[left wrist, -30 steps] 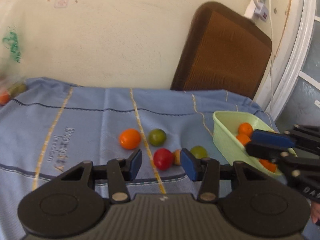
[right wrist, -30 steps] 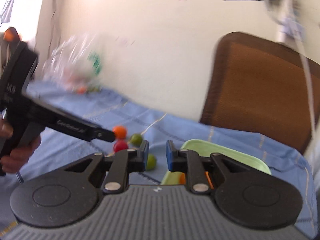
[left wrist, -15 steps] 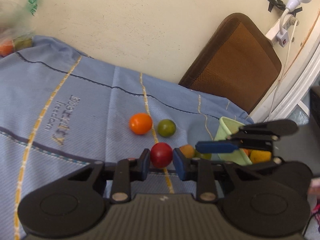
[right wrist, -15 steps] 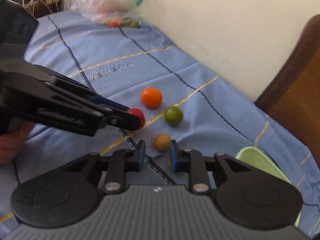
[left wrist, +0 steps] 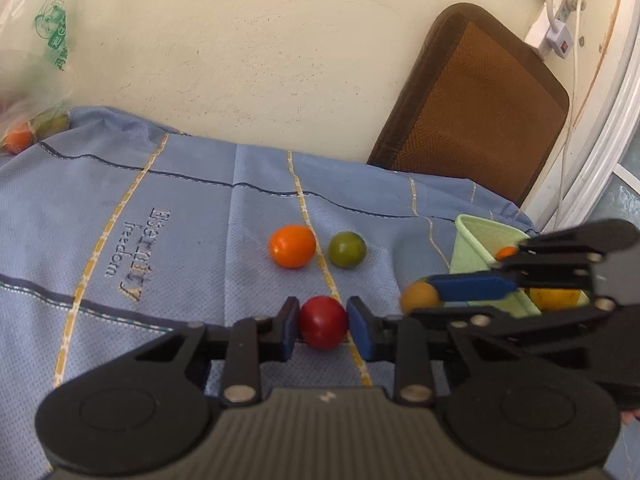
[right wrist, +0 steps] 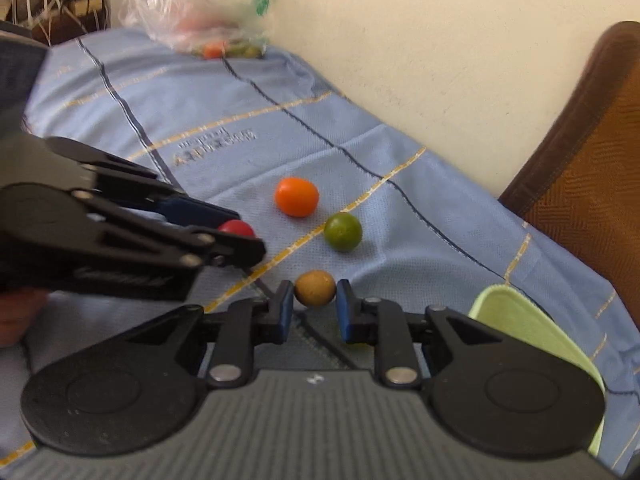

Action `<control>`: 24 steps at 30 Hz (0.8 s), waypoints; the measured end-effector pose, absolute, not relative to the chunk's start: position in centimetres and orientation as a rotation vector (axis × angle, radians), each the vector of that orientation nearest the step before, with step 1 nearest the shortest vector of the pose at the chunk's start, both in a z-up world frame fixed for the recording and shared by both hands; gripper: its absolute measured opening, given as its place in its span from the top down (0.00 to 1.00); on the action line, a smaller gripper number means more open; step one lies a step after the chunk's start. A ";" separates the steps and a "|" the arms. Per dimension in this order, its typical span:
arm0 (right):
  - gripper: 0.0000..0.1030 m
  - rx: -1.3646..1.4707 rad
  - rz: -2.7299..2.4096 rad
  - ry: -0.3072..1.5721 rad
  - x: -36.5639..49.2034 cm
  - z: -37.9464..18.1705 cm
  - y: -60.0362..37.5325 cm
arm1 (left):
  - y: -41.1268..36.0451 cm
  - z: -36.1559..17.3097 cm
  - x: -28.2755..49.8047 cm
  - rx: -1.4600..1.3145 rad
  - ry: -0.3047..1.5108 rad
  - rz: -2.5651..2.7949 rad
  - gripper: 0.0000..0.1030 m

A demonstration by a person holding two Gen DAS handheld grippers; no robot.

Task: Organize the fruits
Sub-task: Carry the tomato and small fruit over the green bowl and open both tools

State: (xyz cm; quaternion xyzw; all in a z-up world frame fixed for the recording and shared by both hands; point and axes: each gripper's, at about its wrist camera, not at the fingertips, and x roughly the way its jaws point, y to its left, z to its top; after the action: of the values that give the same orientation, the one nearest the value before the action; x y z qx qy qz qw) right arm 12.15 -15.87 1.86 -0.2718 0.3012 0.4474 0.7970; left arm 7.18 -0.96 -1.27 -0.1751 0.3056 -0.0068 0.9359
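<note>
left wrist view, left gripper [left wrist: 323,322]: closed on the red fruit [left wrist: 323,322], both blue pads pressed to its sides; I had it gripped low over the blue cloth [left wrist: 180,216], ready to carry, I judged.
left wrist view, right gripper [left wrist: 430,294]: came in from the right, blue pad along the yellow-brown fruit [left wrist: 418,297]; whether the grip was tight I could not tell from here.
left wrist view, loose fruit: orange fruit [left wrist: 292,245] and green fruit [left wrist: 347,249] sat just beside each other on the cloth, beyond my grip, not yet sorted.
left wrist view, green tray [left wrist: 474,236]: at the right edge of the cloth; I saw orange and yellow fruit in it, partly hidden by the right gripper, count unclear.
left wrist view, plastic bag [left wrist: 36,92]: far left by the wall, an orange and a greenish fruit inside.
right wrist view, right gripper [right wrist: 315,308]: closed on the yellow-brown fruit [right wrist: 315,288], pads on both sides; held close to the tray, so a short drop-off, I judged.
right wrist view, left gripper [right wrist: 240,240]: on the left, red fruit [right wrist: 237,227] at its tip.
right wrist view, tray [right wrist: 536,332]: only the rim showed at lower right; contents hidden.
right wrist view, bag [right wrist: 200,12]: far corner, fruit inside, blurred.
</note>
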 end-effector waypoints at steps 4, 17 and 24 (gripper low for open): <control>0.75 -0.433 0.970 0.614 9.4 2.4 -19.8 | -1.5 -0.9 5.8 -0.385 0.621 -0.040 0.74; 0.75 -0.104 0.657 0.392 6.7 3.2 -31.6 | -10.8 5.2 6.9 -0.307 0.566 -0.294 0.74; 0.75 -0.064 0.582 0.430 8.9 1.2 -33.3 | -15.2 3.2 10.3 -0.256 0.640 -0.307 0.74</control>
State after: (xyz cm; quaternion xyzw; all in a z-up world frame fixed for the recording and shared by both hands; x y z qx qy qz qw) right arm 8.90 -33.33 1.18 -0.0315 0.2105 0.2845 0.9348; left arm 10.29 -15.22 3.17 -0.1250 0.3124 -0.1500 0.9297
